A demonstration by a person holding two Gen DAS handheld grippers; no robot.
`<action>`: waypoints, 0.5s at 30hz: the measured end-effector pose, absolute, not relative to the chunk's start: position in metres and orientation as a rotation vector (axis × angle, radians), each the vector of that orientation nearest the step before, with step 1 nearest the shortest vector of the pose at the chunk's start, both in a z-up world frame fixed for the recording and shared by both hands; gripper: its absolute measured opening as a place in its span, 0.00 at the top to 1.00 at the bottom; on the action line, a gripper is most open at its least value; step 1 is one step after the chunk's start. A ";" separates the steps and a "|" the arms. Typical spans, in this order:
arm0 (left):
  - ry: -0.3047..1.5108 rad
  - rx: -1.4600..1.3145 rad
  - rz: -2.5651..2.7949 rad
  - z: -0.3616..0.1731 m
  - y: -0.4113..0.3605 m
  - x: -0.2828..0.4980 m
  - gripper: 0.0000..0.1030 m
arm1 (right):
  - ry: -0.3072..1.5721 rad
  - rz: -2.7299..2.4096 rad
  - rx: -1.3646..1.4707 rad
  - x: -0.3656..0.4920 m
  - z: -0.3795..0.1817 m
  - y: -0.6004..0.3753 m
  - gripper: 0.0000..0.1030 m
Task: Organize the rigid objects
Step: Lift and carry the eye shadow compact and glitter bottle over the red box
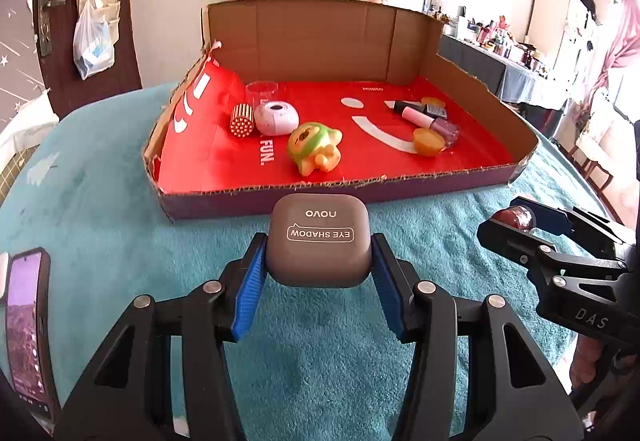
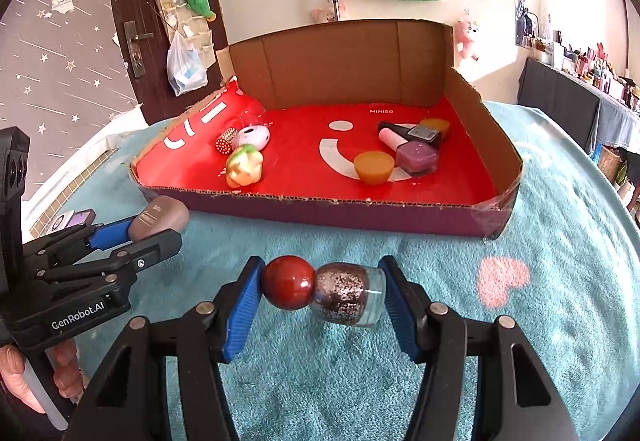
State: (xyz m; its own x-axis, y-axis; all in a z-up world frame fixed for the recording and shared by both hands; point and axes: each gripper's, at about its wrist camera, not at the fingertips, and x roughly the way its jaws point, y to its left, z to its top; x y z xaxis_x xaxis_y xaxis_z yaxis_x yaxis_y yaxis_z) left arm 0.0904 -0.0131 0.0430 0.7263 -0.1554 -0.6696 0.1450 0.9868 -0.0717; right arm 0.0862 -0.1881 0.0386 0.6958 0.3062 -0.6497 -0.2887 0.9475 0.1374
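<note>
My left gripper [image 1: 319, 261] is shut on a taupe eye shadow case [image 1: 319, 241], held just above the teal cloth in front of the cardboard tray [image 1: 280, 197]. My right gripper [image 2: 322, 291] is shut on a glitter nail polish bottle [image 2: 346, 293], lying sideways with its round red cap [image 2: 289, 282] against the left pad. The left wrist view shows the right gripper [image 1: 520, 219] at the right edge. Inside the tray lie a green and yellow toy figure [image 1: 316, 151], a white round gadget [image 1: 277, 117], a striped cylinder [image 1: 242, 120], nail polish bottles [image 1: 430, 119] and an orange cup [image 1: 428, 141].
A phone [image 1: 28, 325] lies on the teal cloth [image 1: 120, 225] at the left. The tray has a tall back wall [image 2: 340, 65] and a low front rim [image 2: 328, 211]. A pink heart patch [image 2: 502, 279] marks the cloth at the right. A dark door and hanging bags stand behind.
</note>
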 end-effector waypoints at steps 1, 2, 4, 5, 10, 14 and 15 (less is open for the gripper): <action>0.737 -0.015 -0.166 0.044 -0.013 0.091 0.53 | 0.727 0.333 0.025 0.086 0.040 -0.188 0.41; 0.733 -0.017 -0.168 0.046 -0.013 0.091 0.53 | 0.722 0.335 0.024 0.086 0.041 -0.188 0.41; 0.722 -0.020 -0.173 0.049 -0.013 0.092 0.53 | 0.713 0.338 0.020 0.086 0.044 -0.187 0.41; 0.718 -0.020 -0.174 0.050 -0.013 0.092 0.53 | 0.707 0.340 0.020 0.086 0.046 -0.187 0.41; 0.704 -0.013 -0.184 0.056 -0.015 0.096 0.53 | 0.688 0.346 0.011 0.087 0.054 -0.185 0.41; 0.691 -0.014 -0.191 0.062 -0.015 0.100 0.53 | 0.672 0.354 0.007 0.091 0.061 -0.185 0.41; 0.690 -0.015 -0.195 0.063 -0.015 0.102 0.53 | 0.670 0.356 0.006 0.092 0.063 -0.185 0.41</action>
